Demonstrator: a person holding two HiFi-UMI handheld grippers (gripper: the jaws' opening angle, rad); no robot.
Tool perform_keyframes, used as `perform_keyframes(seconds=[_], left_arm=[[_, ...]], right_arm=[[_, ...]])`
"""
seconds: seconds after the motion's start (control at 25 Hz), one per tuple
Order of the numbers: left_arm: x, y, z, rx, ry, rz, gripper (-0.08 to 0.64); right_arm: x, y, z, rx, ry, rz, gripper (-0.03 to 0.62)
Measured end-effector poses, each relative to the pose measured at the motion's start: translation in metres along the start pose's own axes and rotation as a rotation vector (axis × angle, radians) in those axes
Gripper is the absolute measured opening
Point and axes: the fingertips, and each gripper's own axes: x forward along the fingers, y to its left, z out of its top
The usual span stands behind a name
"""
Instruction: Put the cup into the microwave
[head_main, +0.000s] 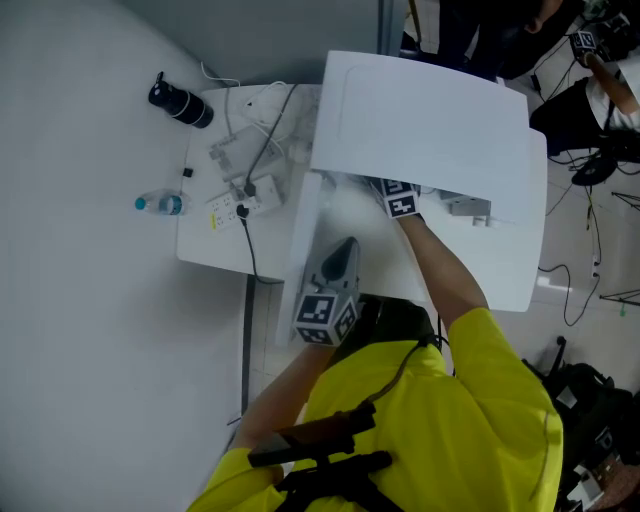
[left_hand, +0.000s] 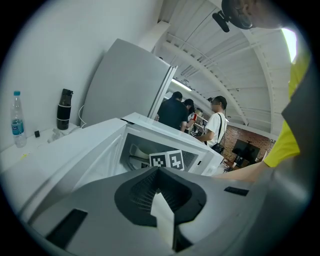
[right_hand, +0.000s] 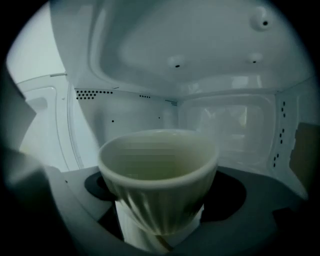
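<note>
the cup (right_hand: 159, 170), clamped in the right tongs (right_hand: 160, 227) inside the microwave (right_hand: 150, 60), is shown only by the right gripper view. the left tongs (left_hand: 162, 217) are seen together and empty.

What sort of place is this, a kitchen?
Likely a lab or workshop, not a kitchen: the microwave stands by a white table with a power strip and cables, and people stand about under an arched roof.

cup (right_hand: 157, 175) inside microwave (head_main: 420, 130), bottle (head_main: 160, 204) and flask (head_main: 180, 102) on table (head_main: 197, 247) to its left
</note>
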Motion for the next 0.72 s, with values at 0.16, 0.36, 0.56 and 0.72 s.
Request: perform_keyframes(seconds=[0.16,0.36,0.56,0.72], left_arm=[[0.003,0.000,0.000,-0.002,0.008,-0.006,0.003],[0.005,0.002,-0.001,0.011,0.019,-0.012,0.003],[0.003,-0.003,0.001,0.032,0.018,-0.020,0.003],[-0.009,-0.015,0.004,0.049,0.020,-0.036,0.003]], right_arm=[[0.011,0.005,0.005,0.011,0.006,0.017,0.488],[0.005,0.006,0.004,0.032,0.009,-0.004,0.522],[-0.064,0.014,-0.017,0.058,0.021,0.010,0.522],[-0.162,0.043,0.000,0.077,-0.018,0.081,0.443]])
